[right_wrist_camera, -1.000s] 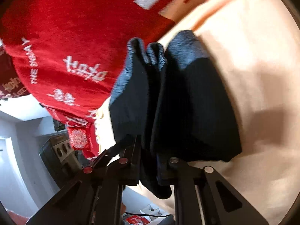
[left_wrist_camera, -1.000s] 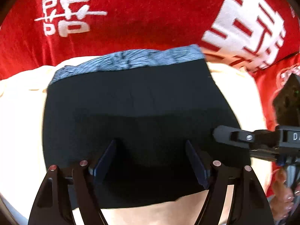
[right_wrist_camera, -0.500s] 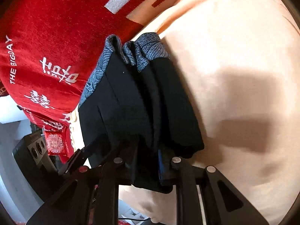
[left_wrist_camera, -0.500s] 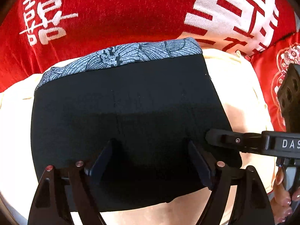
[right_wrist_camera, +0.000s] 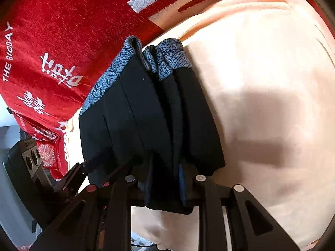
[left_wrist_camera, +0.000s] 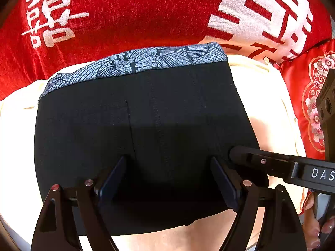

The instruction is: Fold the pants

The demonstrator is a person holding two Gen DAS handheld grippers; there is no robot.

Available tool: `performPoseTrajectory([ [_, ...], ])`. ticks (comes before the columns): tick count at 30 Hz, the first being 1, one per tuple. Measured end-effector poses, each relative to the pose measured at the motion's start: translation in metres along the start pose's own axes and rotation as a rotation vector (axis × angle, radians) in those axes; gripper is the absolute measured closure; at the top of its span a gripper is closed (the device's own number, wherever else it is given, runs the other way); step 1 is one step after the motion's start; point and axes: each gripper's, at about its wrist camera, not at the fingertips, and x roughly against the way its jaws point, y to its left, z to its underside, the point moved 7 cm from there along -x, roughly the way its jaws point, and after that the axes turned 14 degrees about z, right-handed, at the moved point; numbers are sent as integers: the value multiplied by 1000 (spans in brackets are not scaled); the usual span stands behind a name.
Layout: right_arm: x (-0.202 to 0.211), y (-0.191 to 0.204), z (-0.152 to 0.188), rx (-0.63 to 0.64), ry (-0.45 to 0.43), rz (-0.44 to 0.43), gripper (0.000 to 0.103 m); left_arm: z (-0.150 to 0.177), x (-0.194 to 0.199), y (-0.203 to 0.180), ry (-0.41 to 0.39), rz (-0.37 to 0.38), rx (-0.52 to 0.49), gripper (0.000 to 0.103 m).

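Left wrist view has a red blanket [left_wrist_camera: 134,14] with white characters filling the top of the frame, and below it a cream cushion [left_wrist_camera: 263,96] that spreads across the middle and lower part. To the right edge sits a red embroidered pillow [left_wrist_camera: 307,87]. The pants [left_wrist_camera: 142,129], black with a grey patterned waistband [left_wrist_camera: 138,62], lie folded in a compact stack on the cushion at frame centre, waistband toward the blanket. The left gripper [left_wrist_camera: 167,179] points steeply down over the near part of the stack, its jaws set wide apart with black cloth between them; the pads look to stand clear of the fabric, gripping nothing. From the right edge the right gripper [left_wrist_camera: 247,159] reaches in level across the frame, its tip at the stack's right side, and a hand [left_wrist_camera: 314,221] with painted nails shows at the lower right corner. In the right wrist view the stack stands edge-on at centre, several layers showing, with the cushion filling the right half and the blanket the upper left. The right gripper [right_wrist_camera: 165,175] has the near edge of the layers between its fingers [right_wrist_camera: 184,186], and its jaws are opening. The left gripper [right_wrist_camera: 83,167] shows at lower left against the stack's side.
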Motion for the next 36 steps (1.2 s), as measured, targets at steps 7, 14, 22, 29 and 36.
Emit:
performPoseTrajectory([
  [7, 2, 4, 0, 17, -9, 34, 77, 2, 3, 3, 14, 2, 19, 15],
  [14, 13, 9, 2, 95, -54, 161, 62, 4, 26, 21, -6, -21, 51, 15],
  [22, 30, -5, -2, 163, -130, 162, 22, 4, 75, 99, -60, -87, 91, 15],
  [29, 19, -6, -22, 160, -90, 17, 21, 2, 67, 163, -7, 74, 230, 15],
  [36, -18, -7, -37, 203, -11, -48, 19, -5, 27, 165, 36, 226, 217, 1],
])
